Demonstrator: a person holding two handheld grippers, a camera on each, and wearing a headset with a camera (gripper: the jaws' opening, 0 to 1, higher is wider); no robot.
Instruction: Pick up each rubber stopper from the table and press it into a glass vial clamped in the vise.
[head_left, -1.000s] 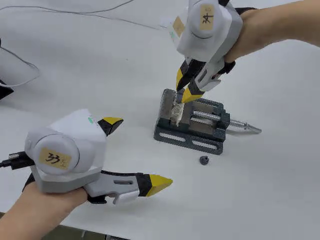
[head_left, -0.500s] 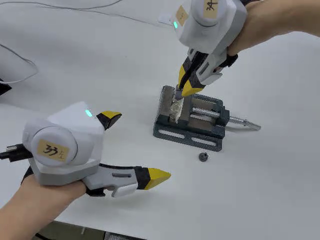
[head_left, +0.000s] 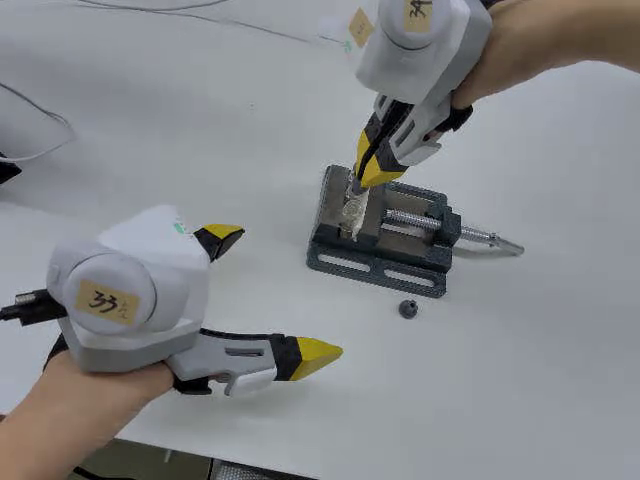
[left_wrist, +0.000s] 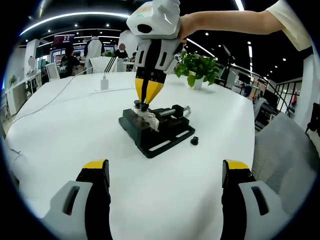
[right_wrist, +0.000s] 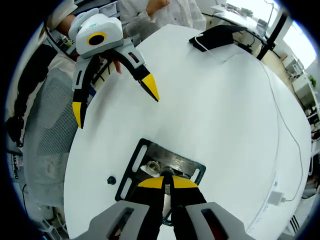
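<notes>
- Step in hand, as I judge it: seating a stopper in the vial. The right hand-held gripper (head_left: 368, 180) points nose-down over the vise (head_left: 380, 270), its jaws drawn close together on a small dark rubber stopper (left_wrist: 144, 106).
- The glass vial (head_left: 352, 212) stands upright, clamped between the vise's jaws. The right hand-held gripper's yellow tips sit right at its mouth. In the right gripper view the tips meet just beside the vial's clear rim, with the vise straight below.
- Whether the rubber stopper is fully home in the neck is too small to tell.
- The left hand-held gripper (head_left: 272, 295) hangs over the bare desk (head_left: 200, 130) close to the person, well apart from the vise. Its jaws are spread wide and hold nothing.
- One loose stopper (head_left: 407, 308) lies on the desk just beside the vise's near edge, untouched and apart from both hand-held grippers.
- Next move, by my reckoning: a straight push down along the vial's axis, letting go only once the rubber stopper sits level — a sideways lean could cock it in the neck or load the glass.
- After that the loose stopper wants picking up, and the left hand-held gripper is free for it. I can make out only one vial in the vise, though, so I cannot tell where that stopper would go.
</notes>
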